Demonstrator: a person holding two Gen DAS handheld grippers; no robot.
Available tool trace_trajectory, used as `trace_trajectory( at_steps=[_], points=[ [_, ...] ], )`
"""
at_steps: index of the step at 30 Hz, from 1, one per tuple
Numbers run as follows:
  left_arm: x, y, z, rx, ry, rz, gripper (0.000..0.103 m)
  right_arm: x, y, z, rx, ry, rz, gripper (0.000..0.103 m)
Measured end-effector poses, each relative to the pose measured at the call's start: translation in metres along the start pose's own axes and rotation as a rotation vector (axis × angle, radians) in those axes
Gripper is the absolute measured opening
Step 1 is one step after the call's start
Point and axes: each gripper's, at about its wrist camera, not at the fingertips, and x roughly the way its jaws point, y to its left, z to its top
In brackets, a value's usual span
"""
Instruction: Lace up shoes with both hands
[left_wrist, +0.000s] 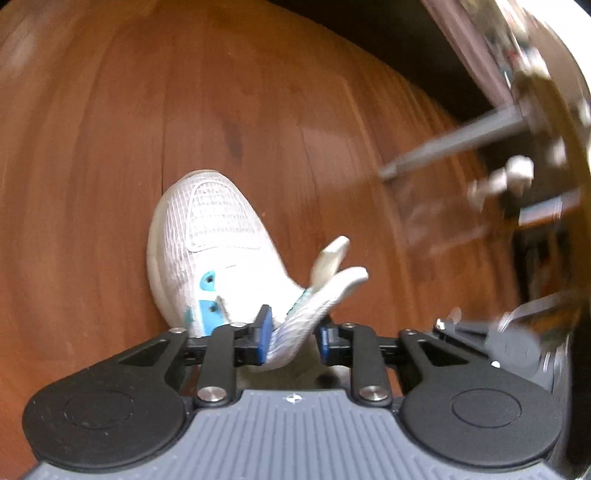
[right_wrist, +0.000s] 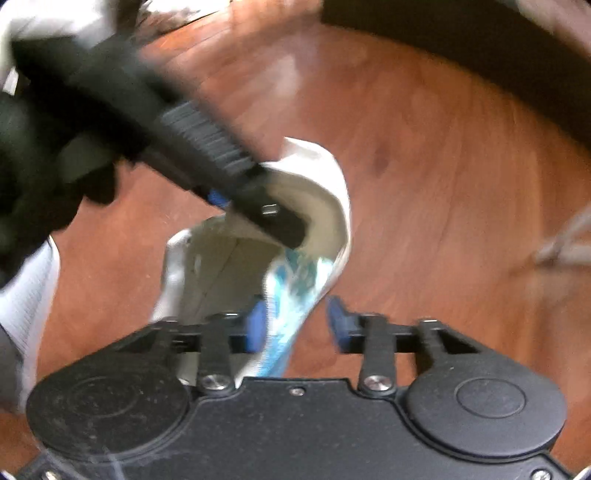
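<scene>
Left wrist view: a white mesh shoe (left_wrist: 207, 251) with blue eyelet patches lies on a reddish wooden floor (left_wrist: 92, 147), toe pointing away from the camera. The left gripper (left_wrist: 291, 332) is just above its collar, jaws parted, and the shoe's tongue (left_wrist: 314, 302) runs up between the blue pads (left_wrist: 264, 332); the left pad touches it while the right one stands clear, so there is no firm grip. A blurred metal rod (left_wrist: 454, 142) and other furniture parts sit at the right edge. Right wrist view: the same shoe (right_wrist: 332, 177) is seen from the heel end, its pale lining open to the camera. The right gripper (right_wrist: 295, 326) has its jaws apart, with a white and blue flap (right_wrist: 295, 291) of the shoe between them, against the left pad only and not clamped. The left gripper (right_wrist: 266, 212) reaches in from upper left, its tip down inside the shoe opening. Motion blur hides any lace in both views.
</scene>
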Motion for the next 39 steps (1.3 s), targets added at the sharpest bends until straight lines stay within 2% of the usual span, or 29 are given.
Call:
trace_trajectory(
  at_steps=[2,6,10,15,17,18,19,22,23,25,26,28,30,31,32,34,37,39],
  points=[
    [0.005,-0.009,-0.004,0.123,0.025,0.039,0.014,0.001,-0.007,0.000,0.049,-0.003,0.026,0.013],
    [0.014,-0.026,-0.013,0.370,0.076,0.116,0.011,0.001,-0.027,0.001,0.199,0.000,0.073,0.011],
    [0.031,-0.059,-0.039,0.779,0.149,0.246,0.009,-0.005,-0.043,-0.013,0.390,-0.003,0.114,0.011],
    [0.049,-0.079,-0.061,1.057,0.241,0.323,0.009,0.000,-0.057,-0.026,0.598,0.003,0.193,0.012],
    [0.049,-0.084,-0.060,1.114,0.292,0.313,0.011,-0.002,-0.063,-0.034,0.665,0.005,0.235,0.012],
    [0.042,-0.085,-0.051,1.081,0.313,0.283,0.012,-0.006,-0.063,-0.036,0.671,0.006,0.242,0.012],
    [0.030,-0.084,-0.037,1.004,0.321,0.220,0.017,-0.011,-0.062,-0.035,0.658,0.007,0.239,0.011],
    [-0.015,-0.072,0.002,0.770,0.331,-0.013,0.023,-0.011,-0.065,-0.028,0.657,0.011,0.244,0.011],
    [-0.030,-0.069,0.013,0.715,0.309,-0.071,0.024,-0.012,-0.066,-0.027,0.663,0.012,0.249,0.011],
    [-0.058,-0.064,0.034,0.639,0.181,-0.117,0.025,-0.012,-0.070,-0.026,0.675,0.012,0.263,0.011],
    [-0.063,-0.062,0.044,0.586,0.096,-0.078,0.024,-0.012,-0.071,-0.025,0.680,0.010,0.269,0.011],
    [-0.057,-0.055,0.059,0.445,-0.033,0.060,0.024,-0.010,-0.072,-0.024,0.676,0.006,0.271,0.011],
    [-0.038,-0.049,0.060,0.308,-0.110,0.184,0.024,-0.010,-0.072,-0.024,0.672,0.003,0.275,0.011],
    [-0.027,-0.045,0.058,0.234,-0.135,0.206,0.024,-0.010,-0.072,-0.023,0.667,0.002,0.276,0.012],
    [-0.018,-0.041,0.054,0.175,-0.135,0.161,0.024,-0.009,-0.071,-0.022,0.659,0.002,0.277,0.012],
    [0.001,-0.039,0.042,0.136,-0.101,0.102,0.024,-0.008,-0.074,-0.025,0.677,0.002,0.282,0.011],
    [0.023,-0.038,0.022,0.233,0.025,0.158,0.024,-0.006,-0.080,-0.031,0.713,0.003,0.290,0.012],
    [0.022,-0.028,0.023,0.186,0.058,0.116,0.024,-0.005,-0.082,-0.032,0.715,0.005,0.293,0.012]
  ],
)
